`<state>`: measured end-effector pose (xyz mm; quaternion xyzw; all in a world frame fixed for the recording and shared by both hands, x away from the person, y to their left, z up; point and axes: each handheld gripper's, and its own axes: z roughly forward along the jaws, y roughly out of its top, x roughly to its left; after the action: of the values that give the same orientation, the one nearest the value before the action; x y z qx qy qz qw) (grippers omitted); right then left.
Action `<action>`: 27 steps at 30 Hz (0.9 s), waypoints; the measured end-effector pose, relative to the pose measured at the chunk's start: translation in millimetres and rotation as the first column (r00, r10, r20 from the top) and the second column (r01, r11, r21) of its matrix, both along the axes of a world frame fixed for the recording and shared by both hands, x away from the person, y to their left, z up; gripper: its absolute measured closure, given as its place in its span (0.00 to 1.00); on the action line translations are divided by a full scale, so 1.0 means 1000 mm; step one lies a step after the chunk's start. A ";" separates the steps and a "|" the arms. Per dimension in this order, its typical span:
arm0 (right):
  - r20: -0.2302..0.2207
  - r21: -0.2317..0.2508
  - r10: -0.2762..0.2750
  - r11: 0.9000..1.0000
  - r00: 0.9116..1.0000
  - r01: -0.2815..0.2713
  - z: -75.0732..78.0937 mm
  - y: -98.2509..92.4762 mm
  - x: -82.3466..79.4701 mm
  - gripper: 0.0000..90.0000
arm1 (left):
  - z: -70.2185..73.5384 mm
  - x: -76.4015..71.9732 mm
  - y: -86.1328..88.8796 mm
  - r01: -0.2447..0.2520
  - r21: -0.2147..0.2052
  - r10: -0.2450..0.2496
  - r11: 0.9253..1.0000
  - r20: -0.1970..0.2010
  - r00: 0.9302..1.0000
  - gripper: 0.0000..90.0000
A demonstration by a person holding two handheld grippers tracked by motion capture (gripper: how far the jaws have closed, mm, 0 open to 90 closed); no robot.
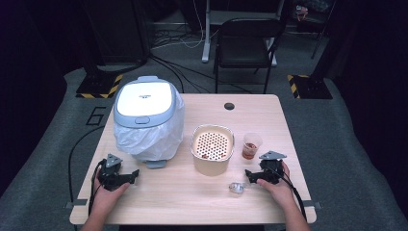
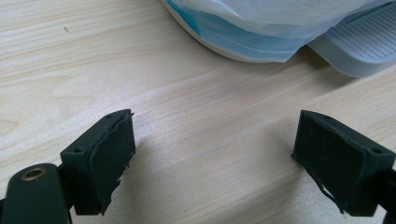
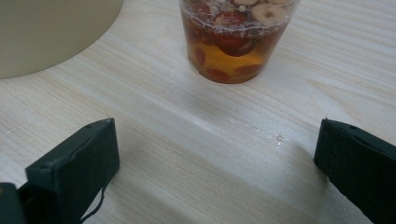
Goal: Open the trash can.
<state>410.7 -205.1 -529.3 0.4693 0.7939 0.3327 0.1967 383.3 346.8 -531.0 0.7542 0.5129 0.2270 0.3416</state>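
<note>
A grey pedal bin (image 1: 146,115) with a white lid and a plastic liner stands at the table's left. Its liner (image 2: 261,23) and grey pedal (image 2: 359,46) lie just ahead of my left gripper (image 2: 217,140), which is open over bare wood. In the high view the left gripper (image 1: 126,174) rests on the table in front of the bin. A beige pot (image 1: 212,150) with a perforated insert stands mid-table. A clear cup (image 3: 236,37) of amber liquid with red fruit stands right before my open right gripper (image 3: 217,140). The right gripper (image 1: 255,172) sits near the cup (image 1: 251,145).
A small silvery object (image 1: 235,187) lies on the wood just left of the right gripper. The pot's side (image 3: 51,32) is at the upper left of the right gripper view. A round hole (image 1: 229,106) marks the table's far side; a black chair (image 1: 248,43) stands beyond.
</note>
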 end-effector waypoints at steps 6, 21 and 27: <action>0.000 -0.001 0.001 1.000 1.000 -0.001 0.000 0.000 0.000 0.00 | 0.001 0.000 0.000 -0.003 0.000 0.003 1.000 -0.009 1.000 0.14; 0.000 0.000 0.001 1.000 1.000 -0.001 0.000 0.000 0.000 0.00 | 0.000 -0.003 -0.003 -0.011 -0.012 0.011 1.000 0.004 1.000 0.18; -0.002 0.002 -0.006 1.000 1.000 0.006 0.000 0.000 -0.001 0.00 | 0.007 -0.007 -0.007 0.030 -0.015 -0.030 0.999 -0.035 0.999 0.28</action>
<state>409.6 -204.7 -529.2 0.4723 0.7924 0.3324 0.1965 376.5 340.1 -524.4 0.7632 0.5091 0.2047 0.3412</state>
